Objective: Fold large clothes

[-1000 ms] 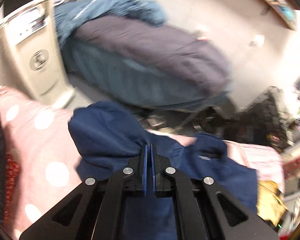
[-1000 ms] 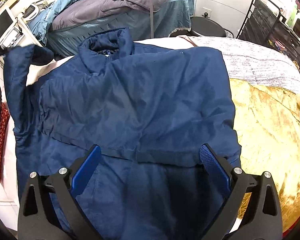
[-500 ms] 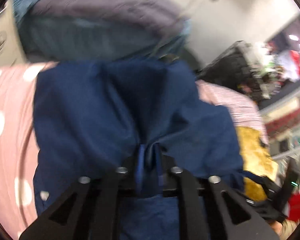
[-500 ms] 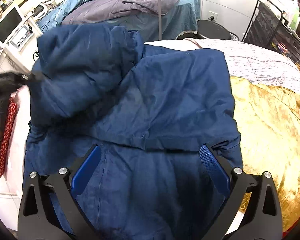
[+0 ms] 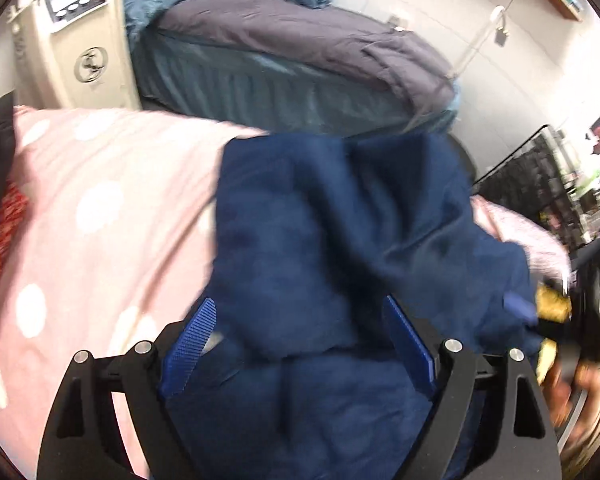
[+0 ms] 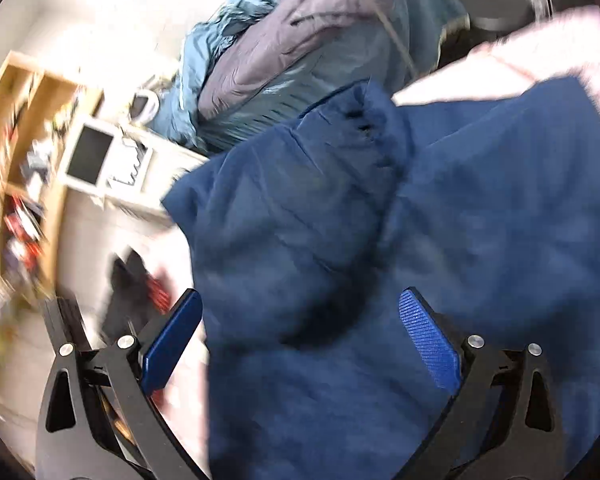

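Observation:
A dark blue jacket (image 5: 340,240) lies on the pink dotted bedspread (image 5: 100,208), its left side folded in over its middle. My left gripper (image 5: 298,344) hovers just above the jacket, jaws wide open and empty. In the right wrist view the same jacket (image 6: 380,240) fills the centre and right, folded part on the left. My right gripper (image 6: 300,340) is open and empty above the jacket's lower part. The view is blurred by motion.
A second bed with teal and grey bedding (image 5: 284,52) stands beyond. A beige machine (image 5: 76,40) stands at the left, also in the right wrist view (image 6: 108,160). A black wire rack (image 5: 540,184) is at the right. Dark and red cloth (image 6: 140,284) lies left of the jacket.
My left gripper carried the jacket's left sleeve side over the body, then opened and let it go. My right gripper, open throughout, has swung toward the left.

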